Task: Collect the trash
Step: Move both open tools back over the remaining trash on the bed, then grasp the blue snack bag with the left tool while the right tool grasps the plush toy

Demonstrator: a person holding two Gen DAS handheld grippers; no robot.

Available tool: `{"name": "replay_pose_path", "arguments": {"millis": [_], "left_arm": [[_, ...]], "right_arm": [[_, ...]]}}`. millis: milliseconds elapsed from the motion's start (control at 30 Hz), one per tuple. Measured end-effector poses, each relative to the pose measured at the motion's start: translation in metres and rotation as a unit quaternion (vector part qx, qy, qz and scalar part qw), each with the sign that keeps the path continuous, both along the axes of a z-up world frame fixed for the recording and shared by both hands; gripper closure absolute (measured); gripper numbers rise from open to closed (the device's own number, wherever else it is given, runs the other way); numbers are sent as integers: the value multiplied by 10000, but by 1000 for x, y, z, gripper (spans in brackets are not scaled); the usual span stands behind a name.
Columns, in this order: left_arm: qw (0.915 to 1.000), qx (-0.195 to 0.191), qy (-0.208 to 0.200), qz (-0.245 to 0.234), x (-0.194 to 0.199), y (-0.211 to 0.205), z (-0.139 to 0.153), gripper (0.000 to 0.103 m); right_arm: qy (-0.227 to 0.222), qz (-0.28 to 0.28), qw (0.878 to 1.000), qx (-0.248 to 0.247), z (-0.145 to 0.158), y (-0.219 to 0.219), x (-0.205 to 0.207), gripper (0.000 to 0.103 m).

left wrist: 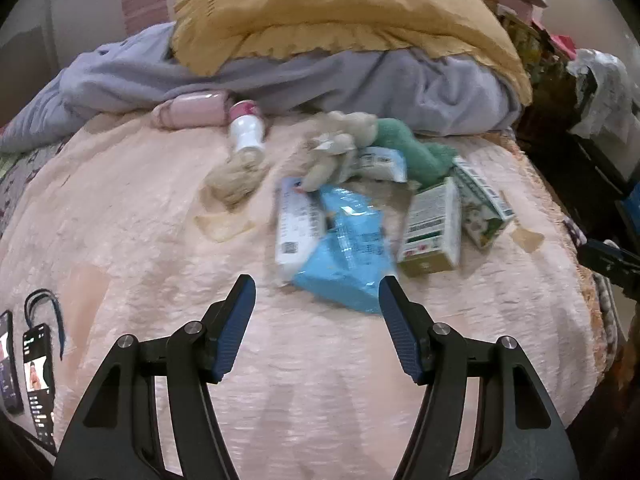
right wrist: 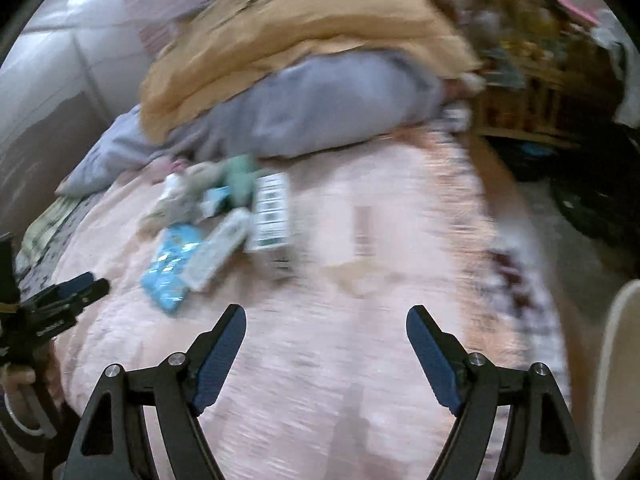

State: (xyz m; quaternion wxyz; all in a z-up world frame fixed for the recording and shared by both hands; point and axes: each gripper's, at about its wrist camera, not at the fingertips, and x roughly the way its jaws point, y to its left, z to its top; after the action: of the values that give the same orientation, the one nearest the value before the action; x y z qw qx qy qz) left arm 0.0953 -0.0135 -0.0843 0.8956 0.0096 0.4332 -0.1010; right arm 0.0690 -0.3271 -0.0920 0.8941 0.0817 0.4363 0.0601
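Trash lies piled on a pink bed cover [left wrist: 140, 220]: a blue plastic packet [left wrist: 348, 252], a white packet [left wrist: 296, 224], two green-and-white cartons [left wrist: 434, 232] [left wrist: 482, 204], a white bottle [left wrist: 248, 130] and crumpled beige wads [left wrist: 236, 180]. My left gripper [left wrist: 317, 286] hangs open just short of the blue packet, with nothing between its fingers. In the blurred right wrist view the same pile, with the blue packet [right wrist: 172, 272] and a carton [right wrist: 272, 216], sits to the upper left. My right gripper [right wrist: 326, 312] is open over bare cover, and the left gripper [right wrist: 68, 292] shows at the left edge.
A yellow blanket [left wrist: 340, 12] and a grey one [left wrist: 280, 80] are heaped behind the pile. A green cloth [left wrist: 412, 152] and a pink pouch [left wrist: 192, 110] lie nearby. Two phones [left wrist: 38, 372] rest at the near left. A wooden shelf [right wrist: 532, 92] stands beyond the bed's right edge.
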Motion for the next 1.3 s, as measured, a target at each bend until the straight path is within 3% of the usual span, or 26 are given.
{"name": "replay_pose_path", "arguments": {"millis": [233, 433, 533, 733, 1000, 1033, 1067, 1200, 1300], "left_arm": [[9994, -240, 243, 88, 10, 24, -12, 40], [9990, -295, 321, 28, 23, 27, -18, 40], [9990, -235, 375, 35, 37, 25, -23, 40], [9970, -450, 551, -288, 57, 4, -33, 40], [9926, -323, 963, -670, 81, -43, -62, 41], [9933, -269, 876, -710, 81, -47, -63, 50], [9937, -235, 791, -763, 79, -49, -61, 66], [9895, -647, 967, -861, 78, -37, -54, 70], [9907, -758, 815, -776, 71, -16, -41, 72]], "right_arm": [[241, 611, 9978, -13, -17, 72, 40, 23], [470, 653, 9966, 175, -33, 99, 69, 23], [463, 612, 9970, -25, -34, 109, 75, 23], [389, 659, 9970, -66, -32, 114, 82, 23], [145, 408, 9990, 97, -10, 90, 100, 23], [131, 398, 9990, 121, -7, 88, 103, 23], [125, 407, 9990, 151, -6, 88, 106, 23], [64, 553, 9980, 290, 0, 96, 118, 23], [61, 738, 9968, 291, -1, 114, 131, 23]]}}
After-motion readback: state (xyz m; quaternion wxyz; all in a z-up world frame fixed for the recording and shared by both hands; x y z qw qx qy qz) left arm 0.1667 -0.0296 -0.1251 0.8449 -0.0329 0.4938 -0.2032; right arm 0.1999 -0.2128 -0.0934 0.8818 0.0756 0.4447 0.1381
